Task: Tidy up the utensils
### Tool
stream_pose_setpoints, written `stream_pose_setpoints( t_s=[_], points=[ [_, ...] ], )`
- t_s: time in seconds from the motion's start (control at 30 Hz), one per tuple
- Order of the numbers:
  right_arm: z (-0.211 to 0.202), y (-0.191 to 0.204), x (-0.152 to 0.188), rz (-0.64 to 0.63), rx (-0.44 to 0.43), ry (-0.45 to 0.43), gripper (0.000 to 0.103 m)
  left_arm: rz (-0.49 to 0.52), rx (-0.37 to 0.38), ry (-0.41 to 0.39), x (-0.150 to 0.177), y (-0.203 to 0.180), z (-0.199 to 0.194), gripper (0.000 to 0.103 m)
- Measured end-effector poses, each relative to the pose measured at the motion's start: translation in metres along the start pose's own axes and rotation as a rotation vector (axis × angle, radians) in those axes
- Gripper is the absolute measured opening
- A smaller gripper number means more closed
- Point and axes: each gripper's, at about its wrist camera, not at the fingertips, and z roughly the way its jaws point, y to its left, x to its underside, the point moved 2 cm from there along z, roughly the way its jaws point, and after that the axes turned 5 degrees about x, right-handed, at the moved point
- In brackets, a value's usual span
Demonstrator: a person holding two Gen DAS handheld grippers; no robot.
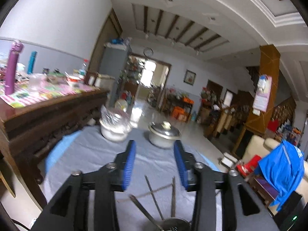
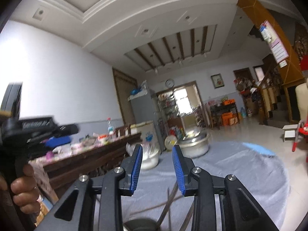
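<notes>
Several thin chopsticks (image 1: 156, 196) lie crossed on the grey tablecloth (image 1: 92, 154), with a metal utensil holder (image 1: 173, 224) at the bottom edge of the left wrist view. My left gripper (image 1: 155, 146) is open and empty above them. In the right wrist view the chopsticks (image 2: 169, 202) and the dark holder rim (image 2: 138, 224) lie below my right gripper (image 2: 156, 150), which is open and empty. The left gripper body (image 2: 28, 132), held by a hand, shows at the left.
A white bowl covered with plastic (image 1: 115, 127) and a lidded metal pot (image 1: 163, 132) stand at the table's far end. A dark wooden sideboard (image 1: 48, 111) with bottles stands left. A chair with a blue cloth (image 1: 279, 173) is right.
</notes>
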Motion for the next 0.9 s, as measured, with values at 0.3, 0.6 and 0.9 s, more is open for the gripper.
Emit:
stream_pose_setpoints(
  t_s=[0.3,0.6,0.9],
  points=[
    [-0.005,-0.058,-0.037,0.101,0.174,-0.016,0.034,0.0,-0.166,-0.039,-0.018,0.045,-0.019,0.064],
    [0.026,-0.149,-0.016,0.357,0.264,0.234,0.034,-0.037,-0.308,0.101,0.002,0.101,0.004,0.067],
    [0.052,-0.184,0.036,0.456,0.215,0.452,0.035,-0.035,-0.353,0.241,0.033,0.121,0.04,0.067]
  ],
)
